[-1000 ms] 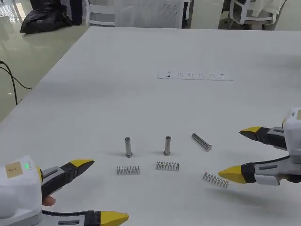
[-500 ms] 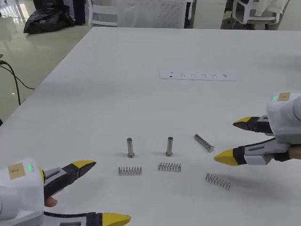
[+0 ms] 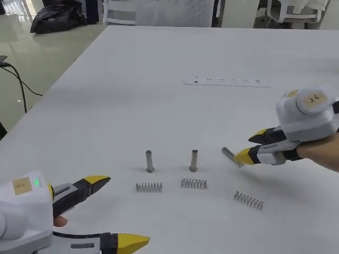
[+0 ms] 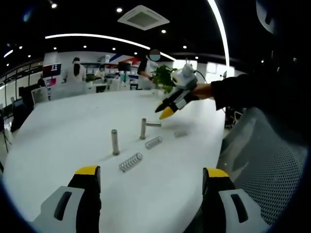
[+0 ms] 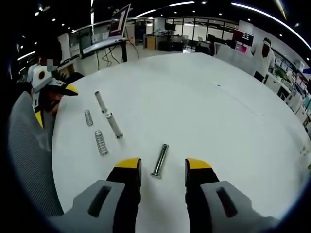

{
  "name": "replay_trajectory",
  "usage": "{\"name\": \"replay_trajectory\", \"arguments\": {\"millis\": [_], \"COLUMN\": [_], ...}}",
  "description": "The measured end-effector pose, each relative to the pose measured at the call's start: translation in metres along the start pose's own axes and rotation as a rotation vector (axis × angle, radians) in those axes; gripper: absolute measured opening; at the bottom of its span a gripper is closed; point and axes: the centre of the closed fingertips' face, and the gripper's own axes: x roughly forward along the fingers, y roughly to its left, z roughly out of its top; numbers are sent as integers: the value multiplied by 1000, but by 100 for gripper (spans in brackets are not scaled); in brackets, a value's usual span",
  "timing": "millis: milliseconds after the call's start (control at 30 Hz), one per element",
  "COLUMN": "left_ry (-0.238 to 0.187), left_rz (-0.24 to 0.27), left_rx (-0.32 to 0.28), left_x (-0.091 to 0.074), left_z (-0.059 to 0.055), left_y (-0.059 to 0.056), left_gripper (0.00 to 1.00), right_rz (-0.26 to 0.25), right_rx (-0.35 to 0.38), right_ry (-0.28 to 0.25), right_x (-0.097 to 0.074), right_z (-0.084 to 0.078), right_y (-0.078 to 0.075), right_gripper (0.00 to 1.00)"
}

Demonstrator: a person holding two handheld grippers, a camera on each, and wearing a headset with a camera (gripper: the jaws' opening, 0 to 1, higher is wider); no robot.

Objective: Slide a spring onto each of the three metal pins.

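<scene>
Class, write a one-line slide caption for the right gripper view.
Open right gripper frames a lying pin between its jaws on the white table.

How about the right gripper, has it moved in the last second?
Yes. The right gripper went from beside the rightmost spring, forward and leftward, to the lying pin.

On the white table the left pin and middle pin stand upright; the right pin lies flat. The left spring, middle spring and right spring lie just before them, a power strip well behind.
</scene>
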Motion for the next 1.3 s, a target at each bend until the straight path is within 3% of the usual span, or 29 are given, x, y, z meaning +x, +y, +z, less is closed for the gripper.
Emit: {"name": "replay_trajectory", "arguments": {"millis": [367, 1300], "left_ry": [4, 6], "left_rz": [0, 4], "left_rx": [2, 3], "left_x": [1, 1], "left_z": [-1, -2], "left_y": [0, 2], "left_gripper": [82, 81], "right_rz": [-28, -59], "right_rx": [27, 67], "right_ry": [71, 182], "right_x": [24, 48], "right_z": [2, -6], "right_y": [2, -6], "right_gripper": [17, 7]}}
